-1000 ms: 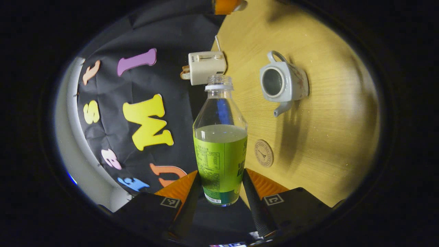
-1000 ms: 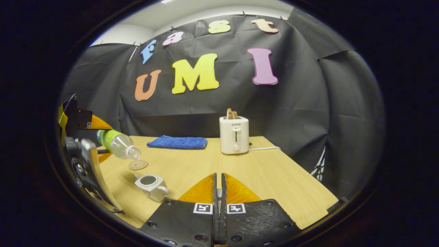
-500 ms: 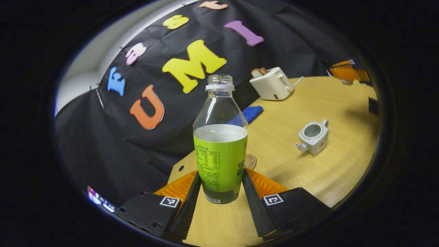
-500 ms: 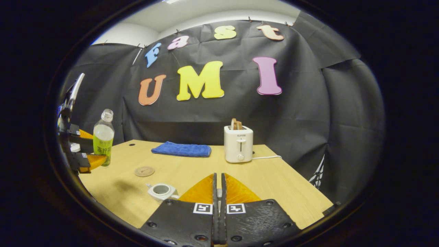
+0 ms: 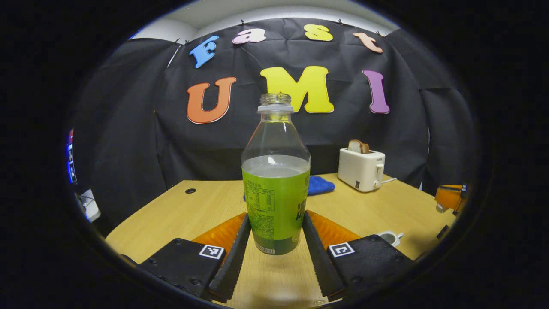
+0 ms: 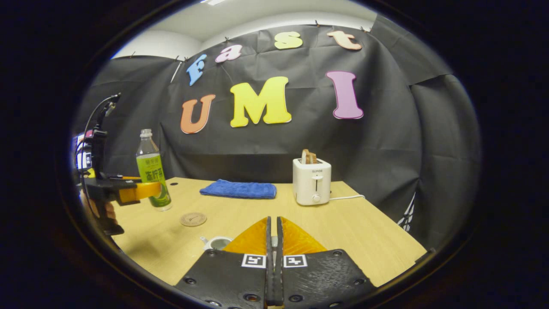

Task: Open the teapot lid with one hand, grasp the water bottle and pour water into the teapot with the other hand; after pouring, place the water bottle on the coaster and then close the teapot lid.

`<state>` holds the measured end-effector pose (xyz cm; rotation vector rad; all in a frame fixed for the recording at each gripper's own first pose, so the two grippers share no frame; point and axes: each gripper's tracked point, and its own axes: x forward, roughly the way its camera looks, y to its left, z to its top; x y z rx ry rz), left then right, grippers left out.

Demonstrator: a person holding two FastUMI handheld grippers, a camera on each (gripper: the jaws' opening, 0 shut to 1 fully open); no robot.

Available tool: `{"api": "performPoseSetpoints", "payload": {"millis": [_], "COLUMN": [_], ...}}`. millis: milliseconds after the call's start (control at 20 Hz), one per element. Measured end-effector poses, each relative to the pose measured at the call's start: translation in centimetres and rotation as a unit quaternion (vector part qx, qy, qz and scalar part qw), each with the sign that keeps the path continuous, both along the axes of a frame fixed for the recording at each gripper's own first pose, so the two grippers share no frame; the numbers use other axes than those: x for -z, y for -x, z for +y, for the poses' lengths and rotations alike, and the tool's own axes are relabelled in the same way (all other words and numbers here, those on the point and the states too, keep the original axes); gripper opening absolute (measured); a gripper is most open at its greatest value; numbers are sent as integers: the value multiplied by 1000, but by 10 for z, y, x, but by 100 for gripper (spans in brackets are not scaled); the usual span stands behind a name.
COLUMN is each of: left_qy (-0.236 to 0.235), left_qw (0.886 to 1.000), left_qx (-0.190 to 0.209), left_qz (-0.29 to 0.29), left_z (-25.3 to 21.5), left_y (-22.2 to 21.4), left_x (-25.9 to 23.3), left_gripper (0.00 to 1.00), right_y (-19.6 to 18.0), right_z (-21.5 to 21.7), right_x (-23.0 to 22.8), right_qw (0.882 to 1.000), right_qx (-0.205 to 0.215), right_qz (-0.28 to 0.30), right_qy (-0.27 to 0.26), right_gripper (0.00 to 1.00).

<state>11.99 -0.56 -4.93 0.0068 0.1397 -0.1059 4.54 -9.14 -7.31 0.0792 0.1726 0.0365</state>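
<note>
The left claw [image 5: 274,240] clamps the water bottle [image 5: 275,189] upright at centre frame, cap off. The right claw [image 6: 273,240] is pressed narrow; whether it holds the lid cannot be told. Step in hand, by judgement: lower the bottle vertically onto the coaster [image 6: 193,219], lower left in the right gripper view, beside the open teapot [image 6: 216,243]. The counter [image 6: 343,223] edge lies close at left; open room lies to the right.

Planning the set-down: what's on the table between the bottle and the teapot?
Just the coaster, seen in the right gripper view, between water bottle and teapot.
</note>
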Motion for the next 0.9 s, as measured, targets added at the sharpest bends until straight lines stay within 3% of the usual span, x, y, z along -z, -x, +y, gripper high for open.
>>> {"api": "performPoseSetpoints", "payload": {"millis": [400, 900], "left_qy": [-6, -5], "left_qw": [1000, 997], "left_qx": [0, 12], "left_qz": [14, 72], "left_z": [5, -4], "left_y": [-77, -89], "left_x": [29, 77], "left_gripper": [74, 75], "right_y": [-15, -28], "right_z": [-2, 3], "right_x": [14, 35], "right_qw": [1000, 999], "right_qx": [2, -4], "right_qz": [16, 38], "right_qy": [-10, -4], "right_gripper": [0, 0]}}
